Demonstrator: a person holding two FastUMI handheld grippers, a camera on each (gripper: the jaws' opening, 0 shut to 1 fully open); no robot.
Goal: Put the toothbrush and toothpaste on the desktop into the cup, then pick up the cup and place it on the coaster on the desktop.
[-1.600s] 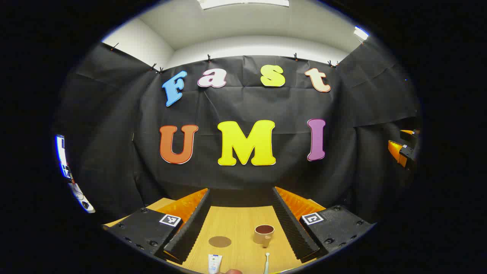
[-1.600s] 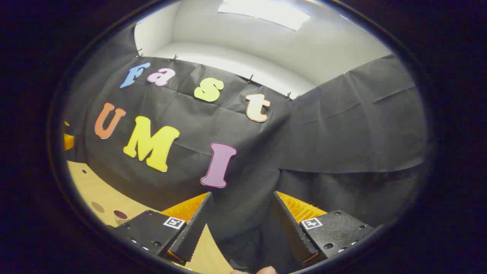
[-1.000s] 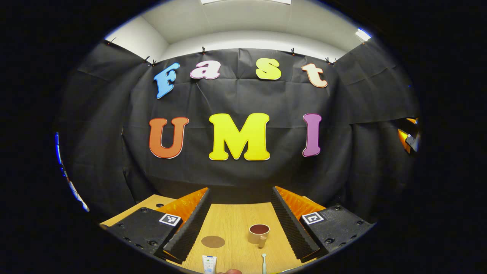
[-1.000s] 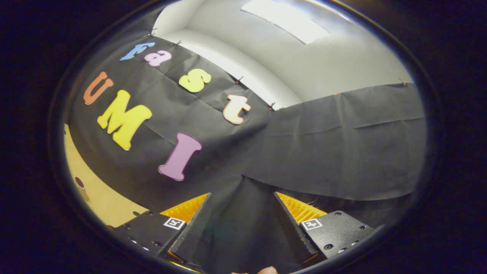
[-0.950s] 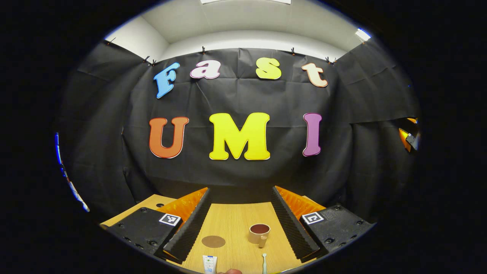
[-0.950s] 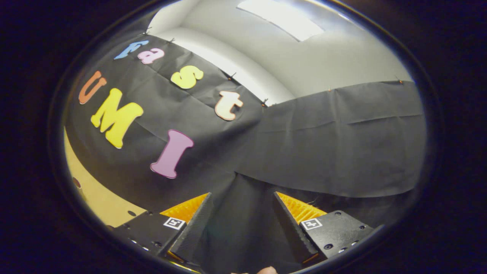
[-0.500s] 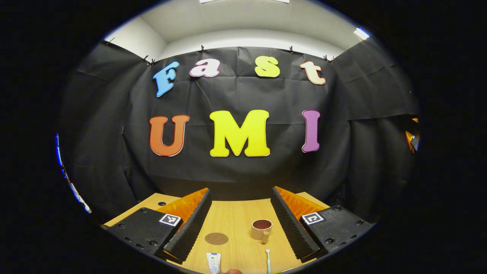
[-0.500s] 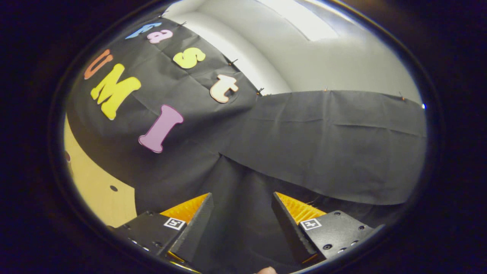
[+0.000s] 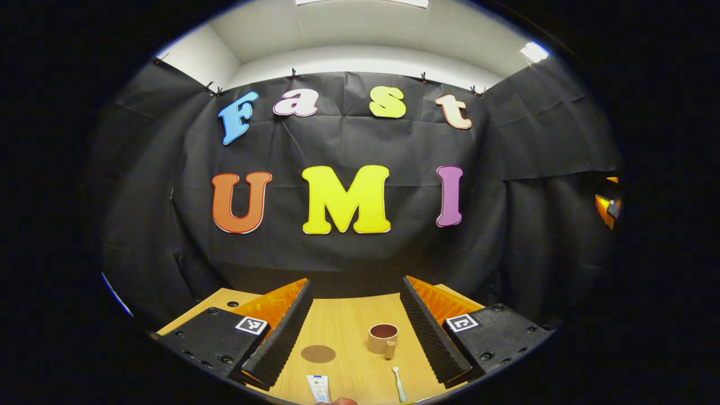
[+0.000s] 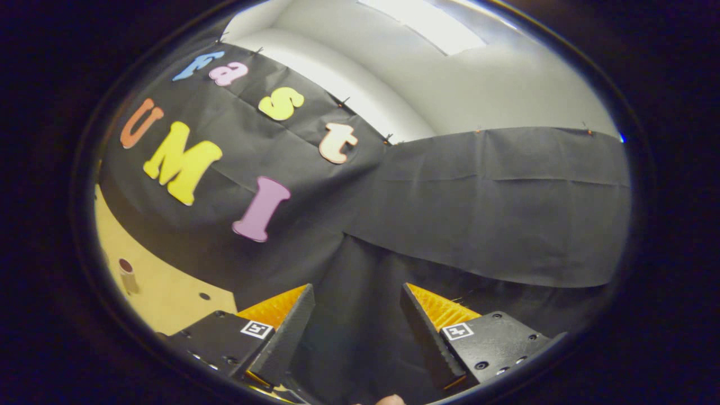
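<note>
Both claws hanging wide open and empty above the bench.

I'm seeing, between the left claw fingers, the cup standing right of the coaster; nearer me the toothpaste and toothbrush are lying cut off by the edge. The right claw is facing cloth, the cup tiny at far left.

My left gripper sat level, pointing straight ahead, its two fingers spread wide apart with nothing between them. My right gripper was rolled to one side, so its view sat tilted, and its fingers were likewise parted and empty. In the left gripper view I could make out the right gripper far off at the right edge, too small to judge further.
</note>
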